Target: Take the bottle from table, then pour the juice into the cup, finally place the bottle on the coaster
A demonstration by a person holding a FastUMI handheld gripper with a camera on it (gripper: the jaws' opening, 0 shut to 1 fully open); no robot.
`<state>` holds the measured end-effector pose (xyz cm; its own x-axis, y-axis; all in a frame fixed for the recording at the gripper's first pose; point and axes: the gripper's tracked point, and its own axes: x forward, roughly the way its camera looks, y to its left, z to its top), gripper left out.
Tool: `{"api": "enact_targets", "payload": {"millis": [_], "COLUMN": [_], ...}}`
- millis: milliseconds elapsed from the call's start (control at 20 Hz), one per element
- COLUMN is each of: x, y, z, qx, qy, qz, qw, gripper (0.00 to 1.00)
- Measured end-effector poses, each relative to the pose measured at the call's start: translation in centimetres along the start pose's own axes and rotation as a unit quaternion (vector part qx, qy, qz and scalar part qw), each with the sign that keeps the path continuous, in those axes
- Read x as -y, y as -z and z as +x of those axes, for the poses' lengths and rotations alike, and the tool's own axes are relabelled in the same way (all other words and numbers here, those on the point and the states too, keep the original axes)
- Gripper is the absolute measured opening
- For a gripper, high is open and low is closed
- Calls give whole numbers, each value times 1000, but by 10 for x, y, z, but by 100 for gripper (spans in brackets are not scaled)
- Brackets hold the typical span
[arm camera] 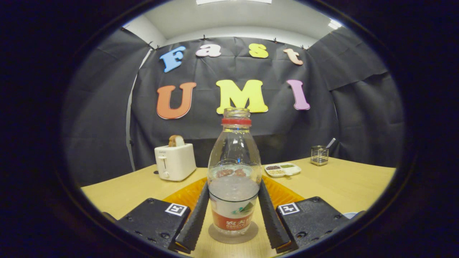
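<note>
While the gripper (233,211) points level across a pale wooden table (344,186), its two ribbed fingers (195,218) flank a clear plastic bottle (235,168), one on each side of its lower body; whether they press it or merely sit against it cannot be told. That bottle stands upright with no cap, a red ring below its open mouth, cloudy liquid in its lower part and a printed label round its base. It rests on a round grey coaster (233,236). Beyond lies an orange ridged mat (283,191). Farther back are a white toaster (175,161) holding bread, a small divided dish (282,169) and a wire holder (319,154).
</note>
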<state>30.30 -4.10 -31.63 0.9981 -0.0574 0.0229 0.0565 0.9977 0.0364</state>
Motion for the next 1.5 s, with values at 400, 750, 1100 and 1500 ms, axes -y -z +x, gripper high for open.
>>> {"api": "enact_targets", "payload": {"millis": [400,750,1100,1500], "x": [5,0,-3,22], "y": [9,4,-31,-89], "z": [-9,-20,-47,-111], "qx": [-8,-16,-28,-40], "qy": [12,6,-18,-2], "qz": [-16,-43,-46,-69], "qw": [1000,999,998,997], "gripper": [82,100,100,100]}}
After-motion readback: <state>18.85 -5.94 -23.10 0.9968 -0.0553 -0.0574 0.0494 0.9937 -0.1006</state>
